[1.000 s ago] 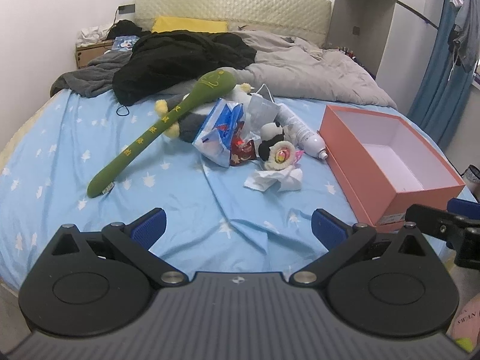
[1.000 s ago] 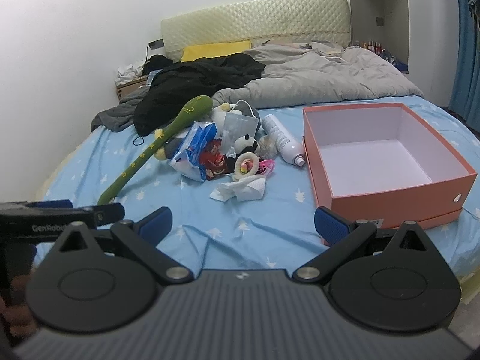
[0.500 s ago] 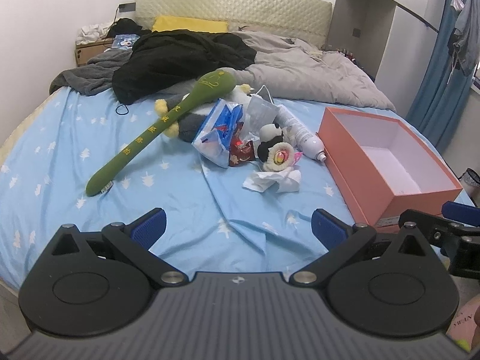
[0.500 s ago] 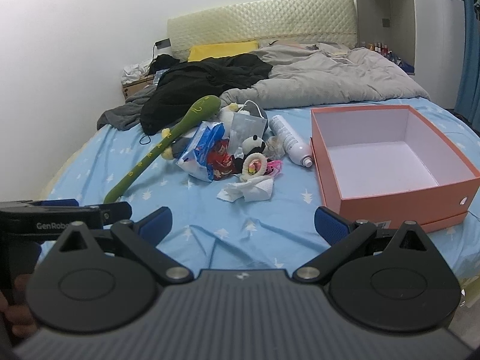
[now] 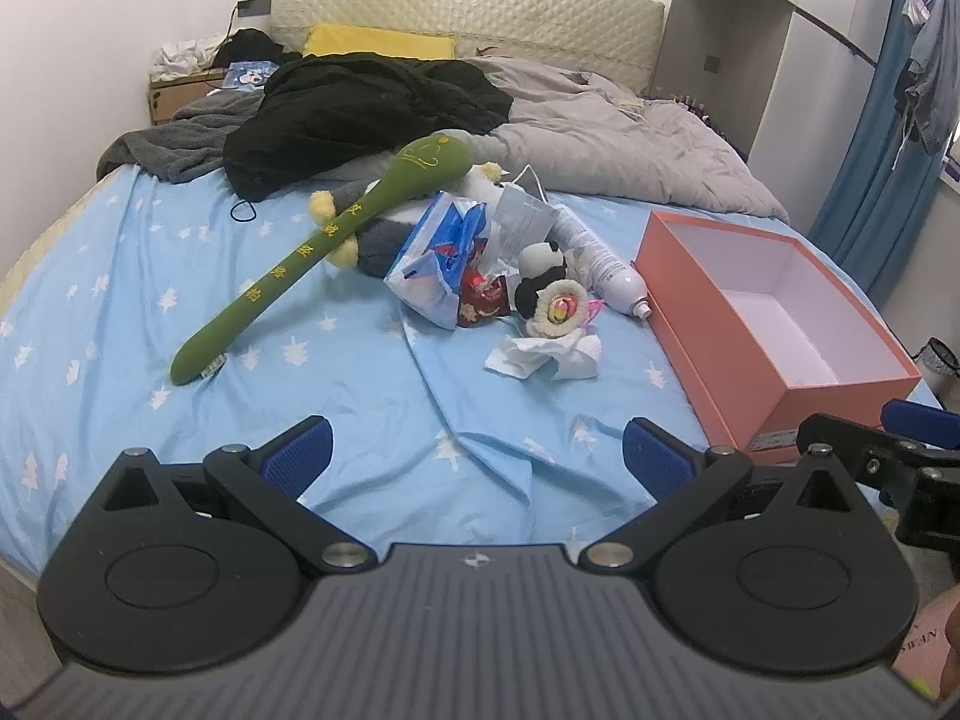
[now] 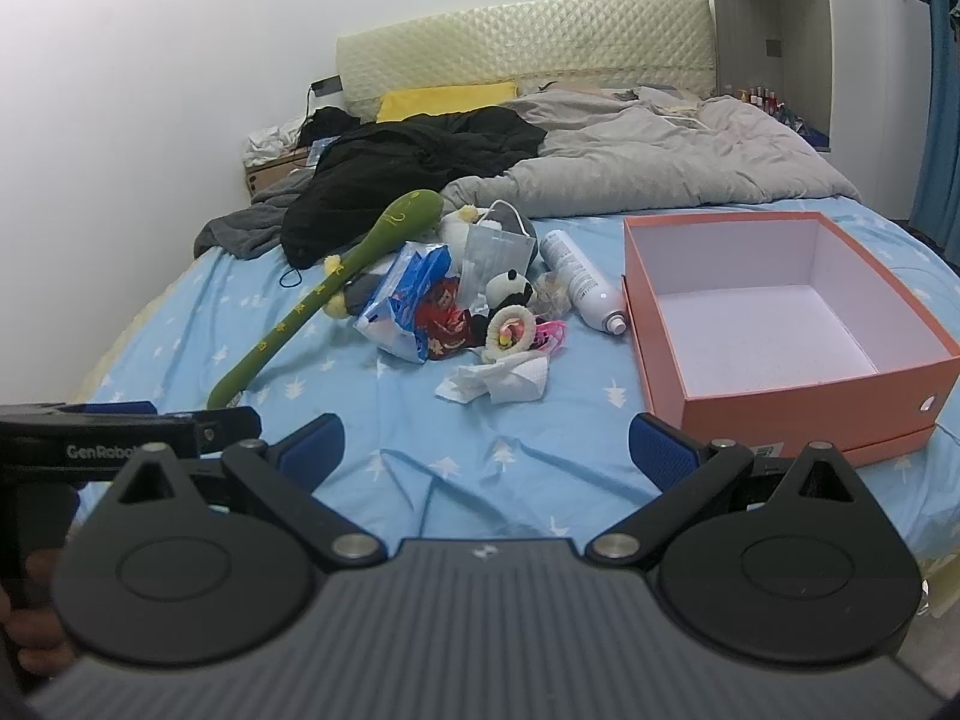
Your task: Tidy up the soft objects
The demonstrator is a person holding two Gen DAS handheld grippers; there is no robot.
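Each handheld gripper has a dark grey ribbed body, two black rounded plates with a raised circular disc, black link arms on silver rivets, and textured blue pads on its fingers. The left gripper point(image 5: 477, 447) and right gripper point(image 6: 485, 444) look alike. White "GenRobot" lettering marks the left one's side.

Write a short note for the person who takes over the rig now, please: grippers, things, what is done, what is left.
Left hand-held gripper: open, empty, above the near edge of the bed.
Right hand-held gripper: open, empty, beside it.
Green long plush, panda plush and crumpled tissue lie mixed with a spray can on the blue sheet.
Orange box: empty, at the right.
Done: nothing.
Left: probably move all soft things into the box.
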